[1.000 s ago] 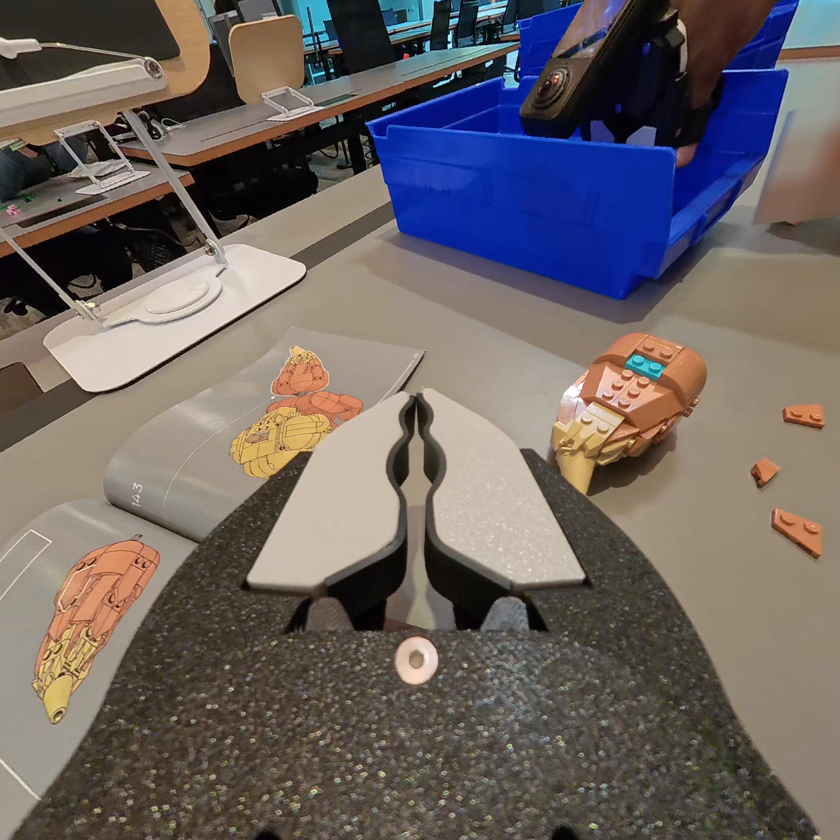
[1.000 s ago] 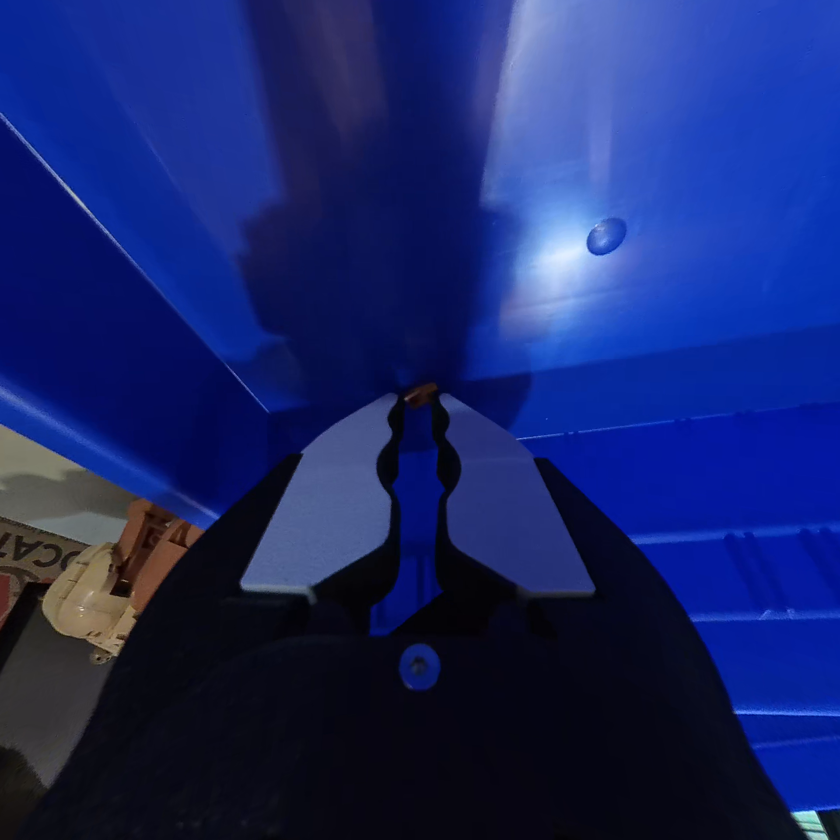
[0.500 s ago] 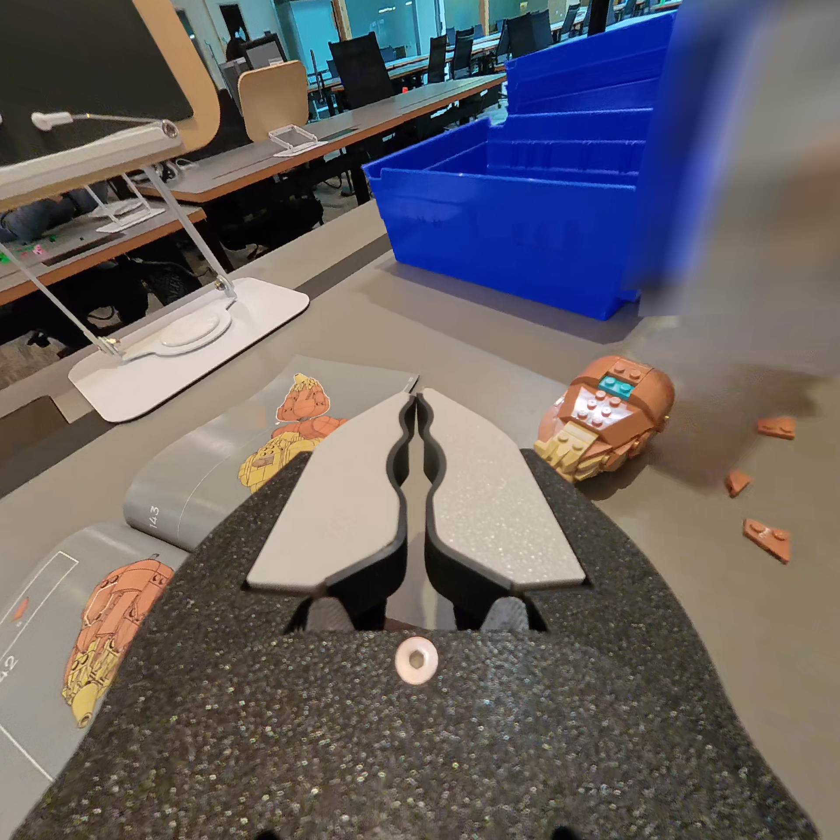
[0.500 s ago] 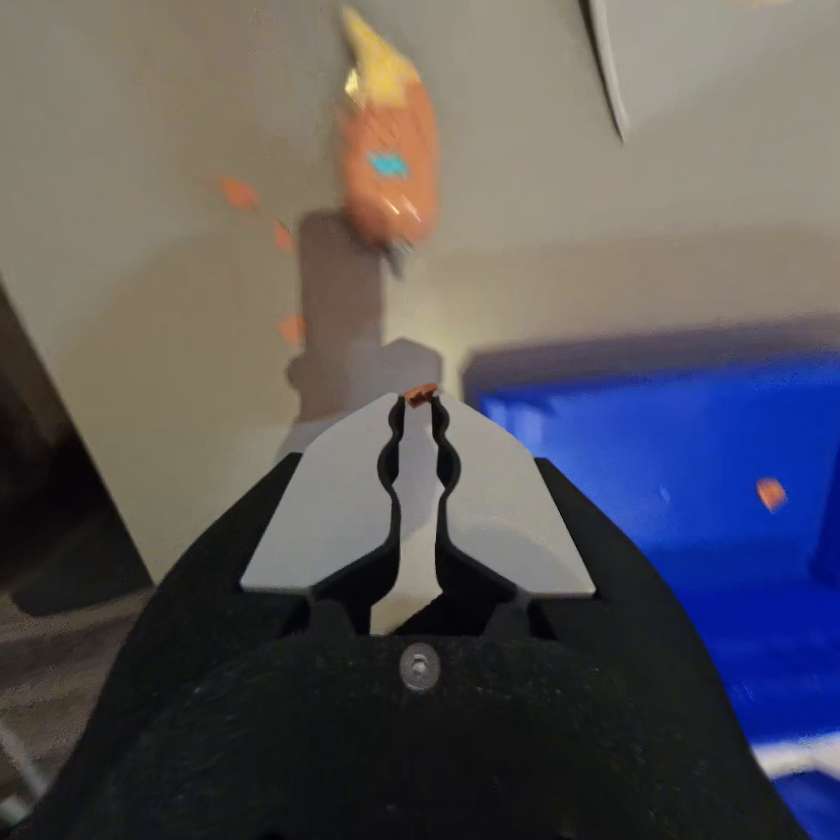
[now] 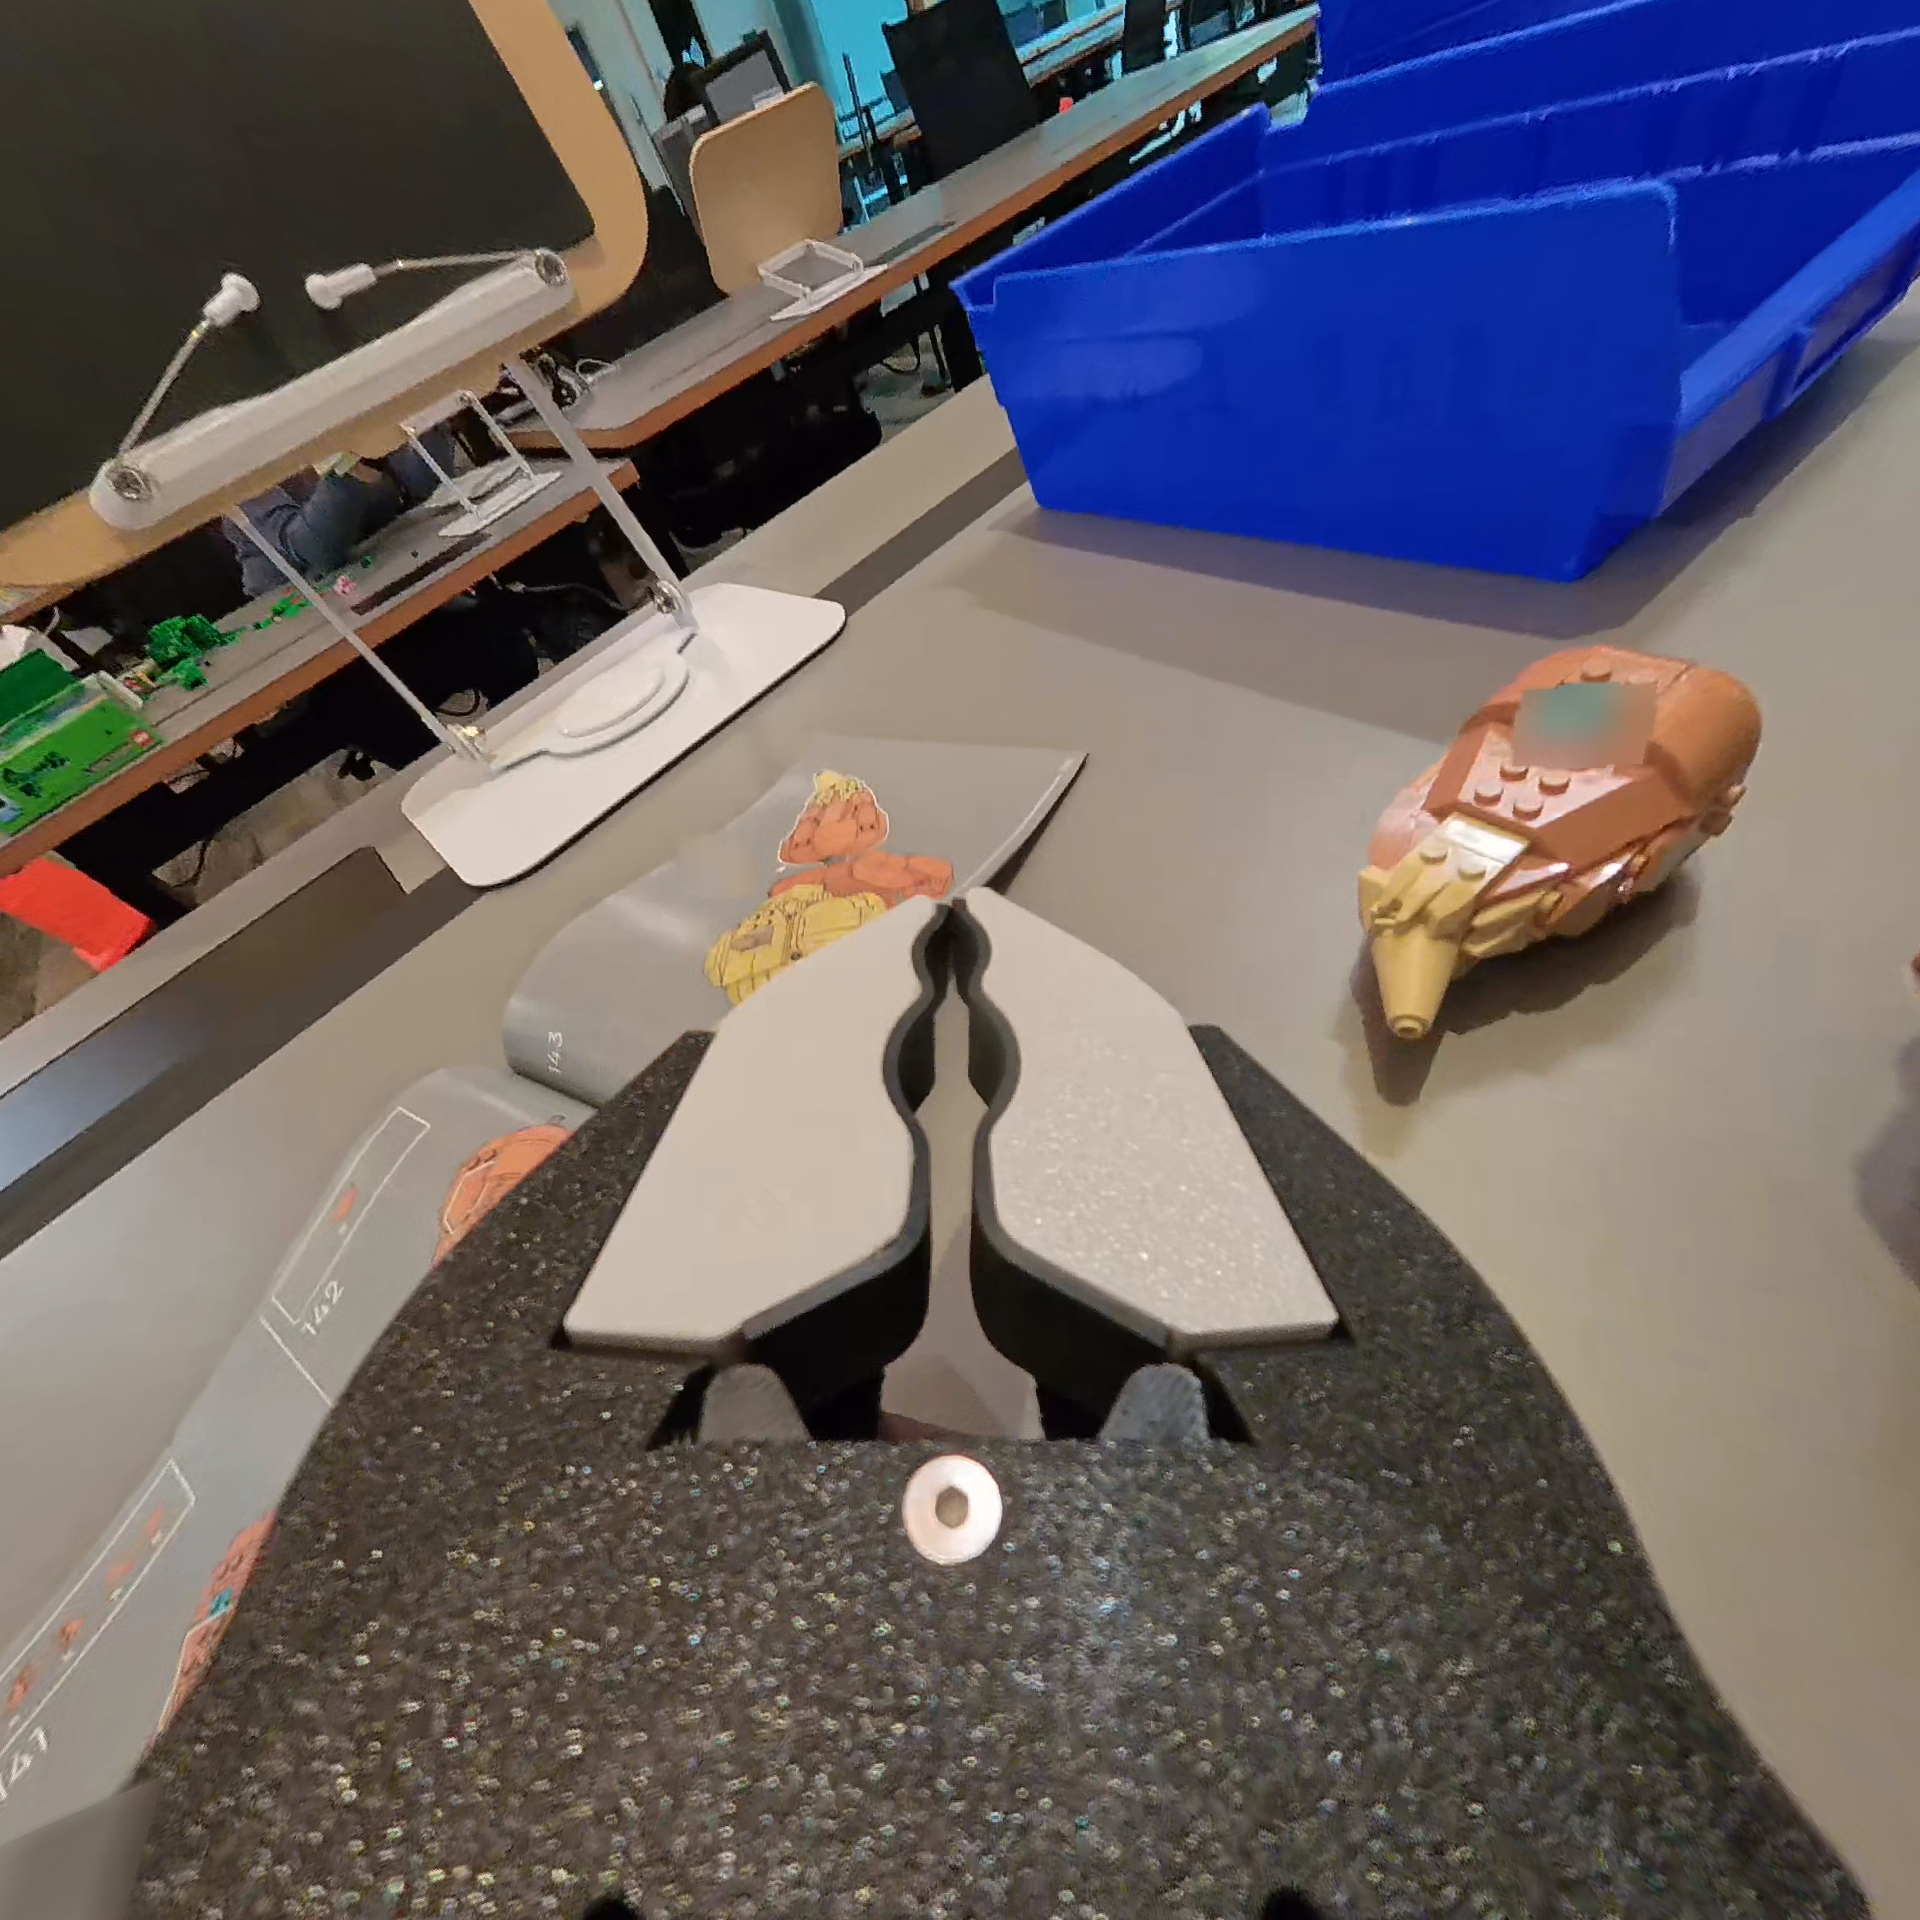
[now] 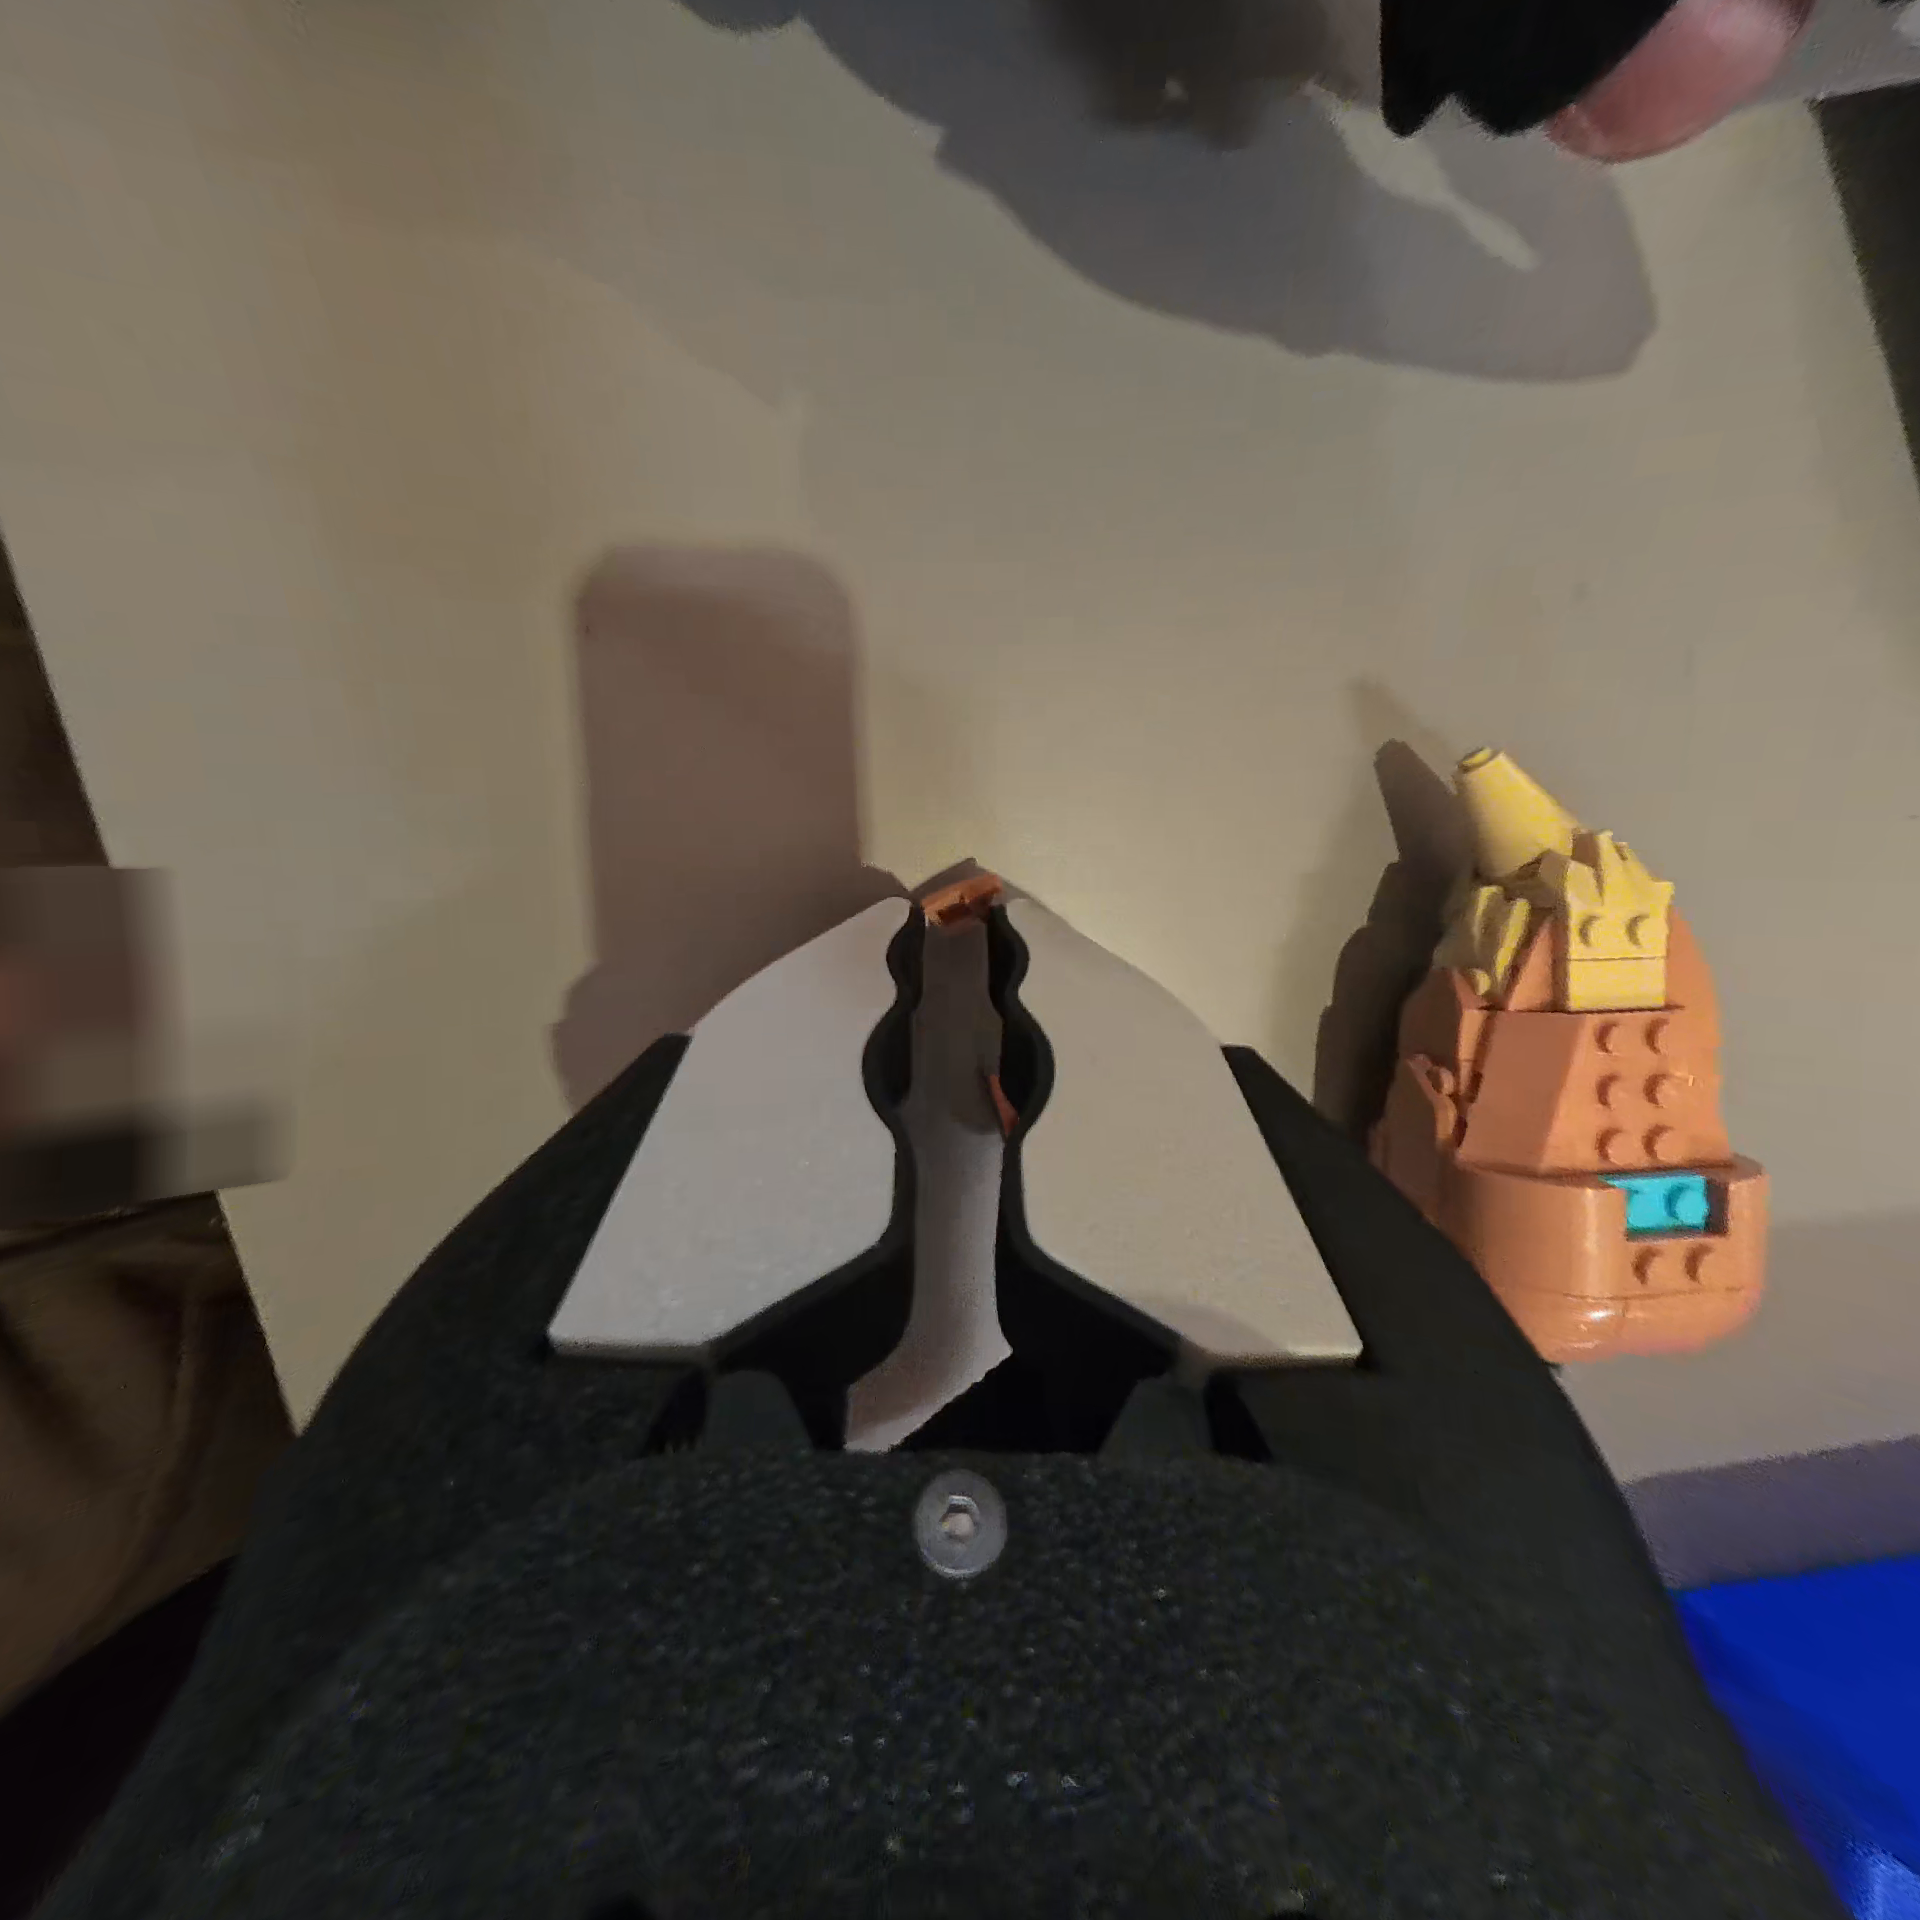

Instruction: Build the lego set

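Between the right gripper's (image 6: 961, 909) clamped tips a small orange piece (image 6: 964, 898) barely shows above the grey bench (image 6: 520, 416), the lego model (image 6: 1558, 1122) lying right, while the left gripper (image 5: 951, 914) sits pressed together, empty, near rows of desks (image 5: 727, 343).

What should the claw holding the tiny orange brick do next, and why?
Probably carry it a little toward the brown and tan model and line it up over the studs. The right gripper is shut on the tiny orange brick, above bare table, with the model lying off to one side. The left gripper is shut and empty.
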Available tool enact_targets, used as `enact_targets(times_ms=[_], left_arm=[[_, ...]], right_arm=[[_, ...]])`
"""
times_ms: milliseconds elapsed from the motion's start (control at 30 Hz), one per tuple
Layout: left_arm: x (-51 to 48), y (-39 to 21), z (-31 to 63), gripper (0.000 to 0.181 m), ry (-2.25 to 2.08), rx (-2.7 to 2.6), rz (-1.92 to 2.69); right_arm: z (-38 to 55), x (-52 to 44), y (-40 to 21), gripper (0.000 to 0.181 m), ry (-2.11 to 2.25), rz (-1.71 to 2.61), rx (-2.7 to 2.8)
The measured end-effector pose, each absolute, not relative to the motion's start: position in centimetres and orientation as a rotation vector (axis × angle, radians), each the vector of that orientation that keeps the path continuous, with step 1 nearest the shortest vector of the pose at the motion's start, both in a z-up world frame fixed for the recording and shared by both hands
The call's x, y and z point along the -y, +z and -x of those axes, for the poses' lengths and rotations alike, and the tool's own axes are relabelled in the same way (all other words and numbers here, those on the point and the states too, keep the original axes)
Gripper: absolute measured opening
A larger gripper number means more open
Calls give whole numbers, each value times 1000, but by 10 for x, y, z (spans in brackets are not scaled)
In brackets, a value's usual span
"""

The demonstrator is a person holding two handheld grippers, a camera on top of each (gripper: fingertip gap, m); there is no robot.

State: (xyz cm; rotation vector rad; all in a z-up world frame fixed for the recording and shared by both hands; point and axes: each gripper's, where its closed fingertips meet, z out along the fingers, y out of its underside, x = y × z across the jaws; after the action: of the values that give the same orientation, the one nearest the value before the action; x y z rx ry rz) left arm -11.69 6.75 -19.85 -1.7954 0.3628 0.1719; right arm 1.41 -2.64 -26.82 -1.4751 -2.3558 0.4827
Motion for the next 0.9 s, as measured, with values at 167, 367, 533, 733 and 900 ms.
enact_targets(times_ms=[167, 367, 533, 733, 900], left_arm=[[-68, -207, 114, 0, 175, -399, 1828], [-68, -208, 111, 0, 167, -415, 1831], [-63, -192, 94, 1, 33, -453, 1742], [-30, -199, 19, 13, -322, -824, 1692], [-17, -236, -9, 26, -325, -1048, 1799]], right_arm=[[-11, 25, -271, 14, 488, 1498, 2303], [-29, 11, -255, 27, 547, 1490, 2221], [-58, -10, -251, 34, 613, 1468, 2163], [-69, -28, -245, 35, 676, 1446, 2077], [-73, -48, -242, 35, 712, 1423, 2034]])
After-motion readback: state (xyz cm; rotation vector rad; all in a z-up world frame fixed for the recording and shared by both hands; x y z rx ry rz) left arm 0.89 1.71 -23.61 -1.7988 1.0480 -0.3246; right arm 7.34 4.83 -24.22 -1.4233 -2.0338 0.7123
